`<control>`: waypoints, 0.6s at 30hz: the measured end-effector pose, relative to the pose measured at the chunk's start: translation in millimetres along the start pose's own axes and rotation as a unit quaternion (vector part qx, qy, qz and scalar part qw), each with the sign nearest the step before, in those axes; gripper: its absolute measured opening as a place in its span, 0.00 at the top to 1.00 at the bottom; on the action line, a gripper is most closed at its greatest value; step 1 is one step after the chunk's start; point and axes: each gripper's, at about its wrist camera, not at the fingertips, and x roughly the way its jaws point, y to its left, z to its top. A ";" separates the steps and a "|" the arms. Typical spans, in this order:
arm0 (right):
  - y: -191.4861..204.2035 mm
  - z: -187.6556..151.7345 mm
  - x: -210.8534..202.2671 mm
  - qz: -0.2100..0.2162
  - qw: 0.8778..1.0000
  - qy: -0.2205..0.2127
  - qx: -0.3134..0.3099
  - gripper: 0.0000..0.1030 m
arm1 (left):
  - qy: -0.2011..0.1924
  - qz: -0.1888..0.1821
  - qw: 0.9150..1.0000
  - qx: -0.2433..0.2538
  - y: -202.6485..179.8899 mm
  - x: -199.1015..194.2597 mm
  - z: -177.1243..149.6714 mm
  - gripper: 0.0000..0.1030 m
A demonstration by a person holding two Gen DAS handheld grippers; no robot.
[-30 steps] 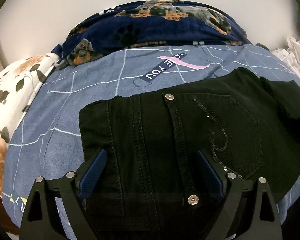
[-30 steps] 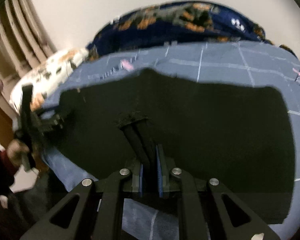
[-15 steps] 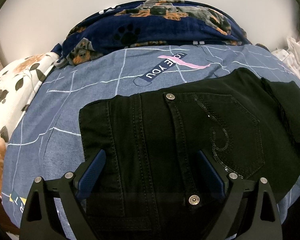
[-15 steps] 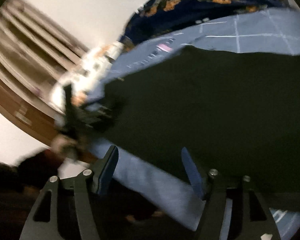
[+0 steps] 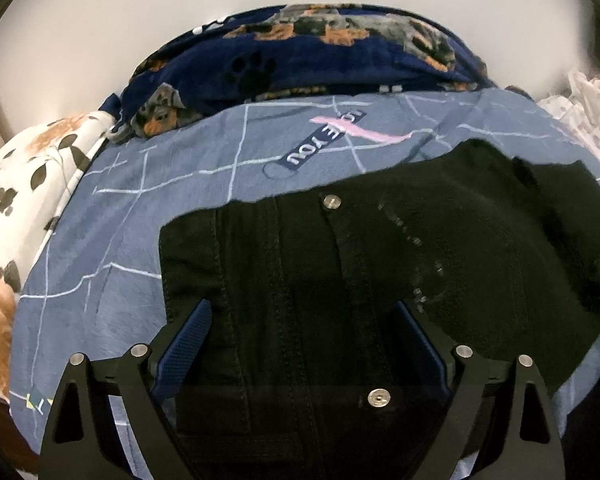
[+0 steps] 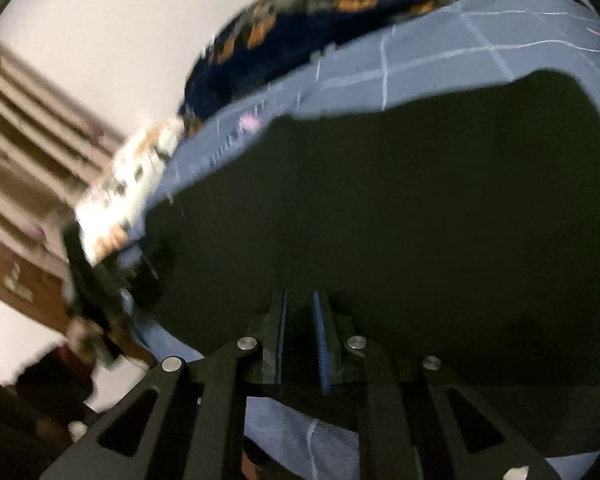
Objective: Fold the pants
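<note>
The black pants (image 5: 380,264) lie flat on the blue bed (image 5: 148,216), with the waist end by the left tool (image 5: 300,332) and the legs running off to the right. The left tool is wide open over the waist and holds nothing. The right tool (image 6: 300,312) is almost closed at the near edge of the dark cloth; I cannot tell if it has pinched any. The right tool looks nearer to that edge
</note>
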 end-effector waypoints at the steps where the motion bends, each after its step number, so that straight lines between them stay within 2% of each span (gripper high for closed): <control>1: 3.0 -2.7 4.0 -0.006 1.000 0.002 -0.013 0.87 | -0.005 -0.003 1.000 0.000 -0.5 -5.1 2.2 0.12; 7: 14.2 -0.5 2.5 0.034 0.999 0.017 -0.021 0.86 | -0.024 -0.021 0.999 -0.014 1.6 -30.7 13.8 0.12; 14: 1.8 -2.1 -29.0 0.106 0.992 -0.016 0.062 0.84 | -0.043 -0.028 0.999 -0.009 2.8 -58.1 13.6 0.12; 17: 7.6 3.1 -41.8 0.098 0.993 -0.035 0.059 0.82 | -0.048 -0.018 0.998 -0.019 14.3 -68.0 13.1 0.12; 18: 10.3 6.2 -42.5 0.089 0.994 -0.039 0.054 0.78 | -0.049 -0.016 0.998 -0.029 21.9 -71.2 13.7 0.12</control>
